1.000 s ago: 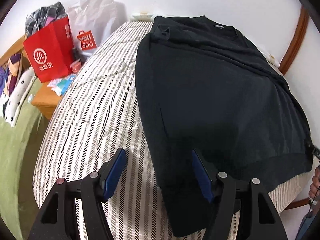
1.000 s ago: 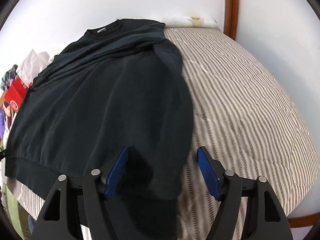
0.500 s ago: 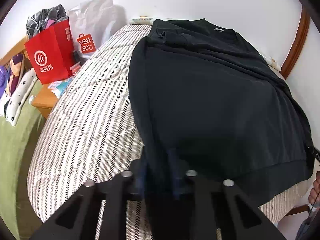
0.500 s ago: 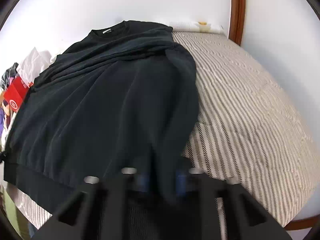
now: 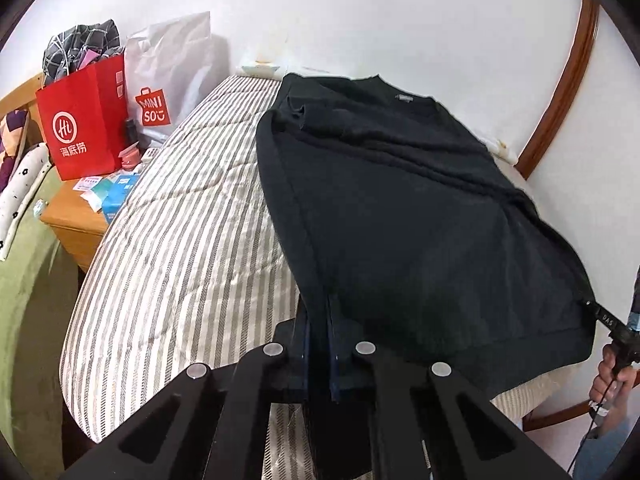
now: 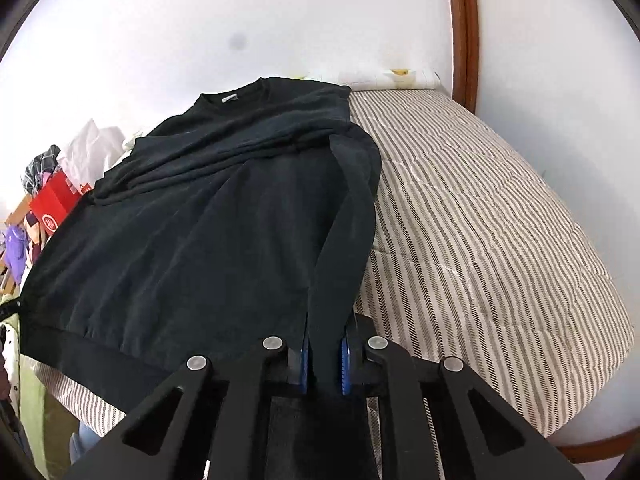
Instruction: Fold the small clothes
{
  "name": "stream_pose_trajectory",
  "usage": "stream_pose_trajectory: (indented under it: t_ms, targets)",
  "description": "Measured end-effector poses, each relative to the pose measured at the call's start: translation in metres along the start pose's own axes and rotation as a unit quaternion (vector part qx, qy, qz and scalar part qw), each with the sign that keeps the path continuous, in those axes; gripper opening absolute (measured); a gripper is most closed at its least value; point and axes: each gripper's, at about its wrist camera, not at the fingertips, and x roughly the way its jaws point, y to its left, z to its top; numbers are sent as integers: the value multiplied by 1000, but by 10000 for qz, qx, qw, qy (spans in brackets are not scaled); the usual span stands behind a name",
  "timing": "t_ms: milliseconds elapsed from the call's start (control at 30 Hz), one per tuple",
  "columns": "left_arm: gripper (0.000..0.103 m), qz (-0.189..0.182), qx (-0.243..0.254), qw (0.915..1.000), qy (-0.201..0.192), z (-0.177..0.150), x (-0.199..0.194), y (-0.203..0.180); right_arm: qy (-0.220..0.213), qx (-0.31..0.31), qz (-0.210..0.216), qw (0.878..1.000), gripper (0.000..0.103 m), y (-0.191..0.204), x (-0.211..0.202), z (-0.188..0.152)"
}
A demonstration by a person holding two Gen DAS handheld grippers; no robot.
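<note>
A black sweatshirt [image 5: 400,208] lies spread on the striped bed [image 5: 180,248], collar toward the wall. My left gripper [image 5: 319,320] pinches its left side edge near the hem, the jaws closing the last bit on the cloth. In the right wrist view, my right gripper [image 6: 325,332] grips the right side fold of the sweatshirt [image 6: 192,240] near the hem, its jaws likewise closing tight on fabric. Both held edges are raised slightly off the bed [image 6: 480,240]. In the left wrist view the right gripper [image 5: 616,328] shows at the hem's far corner, held by a hand [image 5: 612,372].
A red paper bag [image 5: 82,120] and a white shopping bag [image 5: 168,76] stand on a wooden nightstand [image 5: 72,220] left of the bed. A white wall and a curved wooden frame [image 5: 560,92] close off the far side. Bare striped quilt lies either side of the sweatshirt.
Both grippers went from open to shut on the sweatshirt's side edges near the hem, then rose a little, lifting the pinched cloth.
</note>
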Motion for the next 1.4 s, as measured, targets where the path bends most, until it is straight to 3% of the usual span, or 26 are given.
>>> stream_pose_trajectory:
  t_ms: [267, 667, 1400]
  targets:
    - [7, -275, -76, 9984, -478, 36, -9, 1, -426, -393, -171, 9982, 11, 23, -15, 34]
    - [7, -274, -197, 9939, -1049, 97, -12, 0, -824, -23, 1, 9966, 11, 12, -14, 110]
    - [7, 319, -158, 9965, -753, 188, 70, -21, -598, 126, 44, 9981, 11, 16, 73, 192]
